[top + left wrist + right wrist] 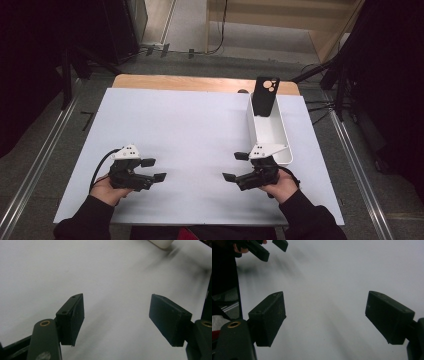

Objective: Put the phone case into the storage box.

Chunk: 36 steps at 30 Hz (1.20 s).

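Smooth white sheet (190, 130) under both matte black hand-held grippers — left (154, 169), right (235, 166) — blocky jaws apart, empty.

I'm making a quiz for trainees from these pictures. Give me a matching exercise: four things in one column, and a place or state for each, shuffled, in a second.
Things:
1. black phone case
2. white bin
3. left gripper
4. right gripper

Places or states:
A. open, near the sheet's left front
B. stands leaning in the bin's far end
C. open, just in front of the bin
D. long, on the sheet's right side

Pairs: 1-B, 2-D, 3-A, 4-C
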Motion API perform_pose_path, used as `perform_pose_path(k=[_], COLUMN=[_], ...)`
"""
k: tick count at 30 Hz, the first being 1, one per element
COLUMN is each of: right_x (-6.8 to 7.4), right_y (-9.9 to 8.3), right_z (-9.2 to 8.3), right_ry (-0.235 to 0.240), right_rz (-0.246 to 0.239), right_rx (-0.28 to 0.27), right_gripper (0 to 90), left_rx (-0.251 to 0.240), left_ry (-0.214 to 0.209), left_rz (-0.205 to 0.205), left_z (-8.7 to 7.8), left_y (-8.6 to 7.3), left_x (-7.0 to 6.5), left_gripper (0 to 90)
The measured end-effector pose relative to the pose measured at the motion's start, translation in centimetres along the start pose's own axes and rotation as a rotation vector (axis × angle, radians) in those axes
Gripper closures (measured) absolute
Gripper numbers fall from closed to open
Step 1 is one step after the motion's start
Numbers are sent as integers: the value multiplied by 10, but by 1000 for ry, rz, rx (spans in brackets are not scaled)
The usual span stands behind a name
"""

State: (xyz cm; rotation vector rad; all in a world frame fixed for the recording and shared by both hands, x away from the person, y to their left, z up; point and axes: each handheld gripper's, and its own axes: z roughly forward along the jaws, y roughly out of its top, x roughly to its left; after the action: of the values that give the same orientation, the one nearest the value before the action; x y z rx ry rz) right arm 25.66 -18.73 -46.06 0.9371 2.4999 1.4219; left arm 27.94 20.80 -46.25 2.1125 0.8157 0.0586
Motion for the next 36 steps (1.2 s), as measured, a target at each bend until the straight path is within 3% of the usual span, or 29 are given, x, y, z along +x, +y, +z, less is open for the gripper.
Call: perform_pose_path(k=[4,8,14,19,26,36], right_x=[1,4,8,9,7,1], right_y=[-7,-11,-17,-23,-31,-46], right_z=[-1,-3,-7,-9,-18,-36], right_ry=[4,-5,17,20,17,-19], right_rz=[-6,-32,-52,-43,-33,39], right_rx=[36,37,53,89,90,105], right_gripper=[152,152,152,152,151,152], left_rx=[1,0,2,1,-5,-3], left_ry=[-1,-2,-3,-5,-13,-19], left_rz=[1,3,4,5,1,10], left_z=[0,0,0,0,0,1], left_y=[0,0,0,0,0,0], left_x=[0,0,0,-1,-2,-4], left_gripper=[284,284,284,284,284,284])
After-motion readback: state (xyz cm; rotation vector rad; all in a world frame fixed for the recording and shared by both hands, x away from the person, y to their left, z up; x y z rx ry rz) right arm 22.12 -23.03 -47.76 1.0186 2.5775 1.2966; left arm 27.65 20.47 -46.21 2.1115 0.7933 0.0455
